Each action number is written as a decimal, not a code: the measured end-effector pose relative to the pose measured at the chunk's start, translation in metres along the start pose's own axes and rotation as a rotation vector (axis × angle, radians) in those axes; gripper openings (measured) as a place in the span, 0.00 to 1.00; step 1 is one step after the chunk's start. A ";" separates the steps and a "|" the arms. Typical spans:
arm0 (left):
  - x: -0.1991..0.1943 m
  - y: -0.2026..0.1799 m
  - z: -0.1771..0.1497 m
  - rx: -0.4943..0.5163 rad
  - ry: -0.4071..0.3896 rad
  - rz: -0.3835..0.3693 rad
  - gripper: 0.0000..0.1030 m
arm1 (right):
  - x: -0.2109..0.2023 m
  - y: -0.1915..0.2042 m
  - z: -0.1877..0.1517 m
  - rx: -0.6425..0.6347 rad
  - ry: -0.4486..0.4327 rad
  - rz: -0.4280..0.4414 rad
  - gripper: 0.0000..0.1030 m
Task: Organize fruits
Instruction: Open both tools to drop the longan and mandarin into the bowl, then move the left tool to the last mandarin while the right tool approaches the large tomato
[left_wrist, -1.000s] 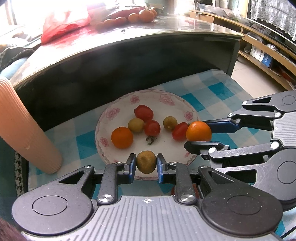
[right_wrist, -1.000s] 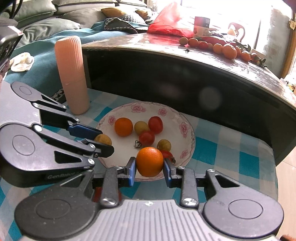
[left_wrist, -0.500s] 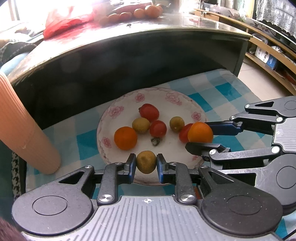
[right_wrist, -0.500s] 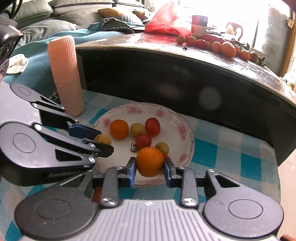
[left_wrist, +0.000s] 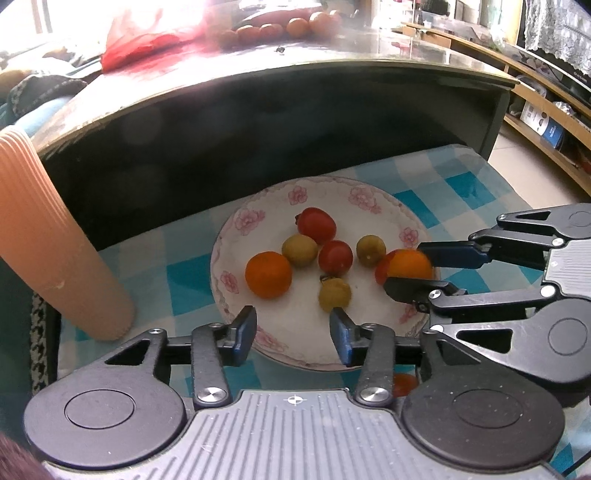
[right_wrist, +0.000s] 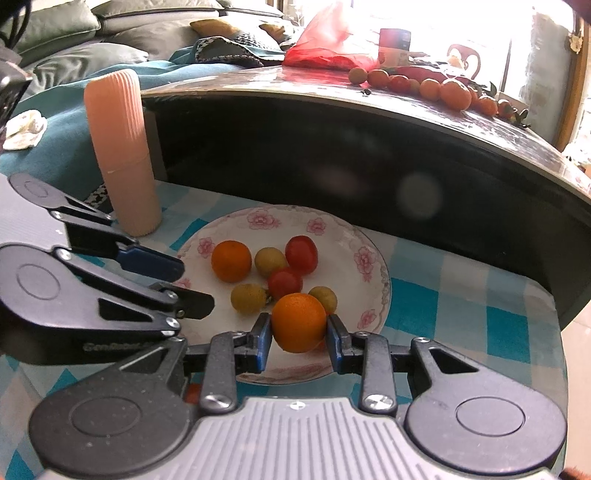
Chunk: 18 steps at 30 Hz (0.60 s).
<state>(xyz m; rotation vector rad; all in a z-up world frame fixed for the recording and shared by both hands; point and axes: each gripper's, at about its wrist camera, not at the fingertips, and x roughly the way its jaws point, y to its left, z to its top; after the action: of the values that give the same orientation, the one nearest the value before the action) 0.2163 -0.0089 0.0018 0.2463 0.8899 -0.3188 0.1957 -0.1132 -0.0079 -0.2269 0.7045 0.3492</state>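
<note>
A white floral plate (left_wrist: 384, 206) (right_wrist: 373, 254) on the checked cloth holds oranges, red tomatoes and yellow-green fruits. My left gripper (left_wrist: 293, 334) (right_wrist: 192, 286) is open over the plate's near rim. A yellow-green fruit (left_wrist: 334, 293) (right_wrist: 248, 298) lies on the plate just beyond its right finger. My right gripper (right_wrist: 297, 338) (left_wrist: 410, 267) is shut on an orange (right_wrist: 298, 321) (left_wrist: 410, 264) above the plate's right side. Another orange (left_wrist: 268, 274) (right_wrist: 231, 260) sits at the plate's left.
A ribbed peach cup (left_wrist: 44, 240) (right_wrist: 122, 151) stands left of the plate. A dark table (left_wrist: 280, 110) rises behind, with more fruit (right_wrist: 443, 88) and a red bag (right_wrist: 325, 44) on top. A small orange-red fruit (left_wrist: 404, 384) lies under the grippers.
My left gripper has opened and let go of the yellow-green fruit, which now lies on the plate. My right gripper still holds the orange over the plate.
</note>
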 end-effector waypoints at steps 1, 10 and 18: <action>-0.001 0.000 0.000 0.002 -0.002 0.000 0.52 | 0.001 -0.001 0.000 0.004 0.000 -0.004 0.46; -0.009 0.004 -0.002 0.001 -0.014 -0.006 0.56 | 0.002 -0.006 0.001 0.035 -0.007 0.009 0.50; -0.027 0.006 -0.002 -0.003 -0.046 -0.037 0.59 | -0.015 -0.009 0.008 0.082 -0.052 -0.008 0.50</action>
<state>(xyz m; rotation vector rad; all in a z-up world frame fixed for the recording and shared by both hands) 0.2015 0.0024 0.0220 0.2189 0.8507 -0.3563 0.1930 -0.1227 0.0090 -0.1429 0.6652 0.3171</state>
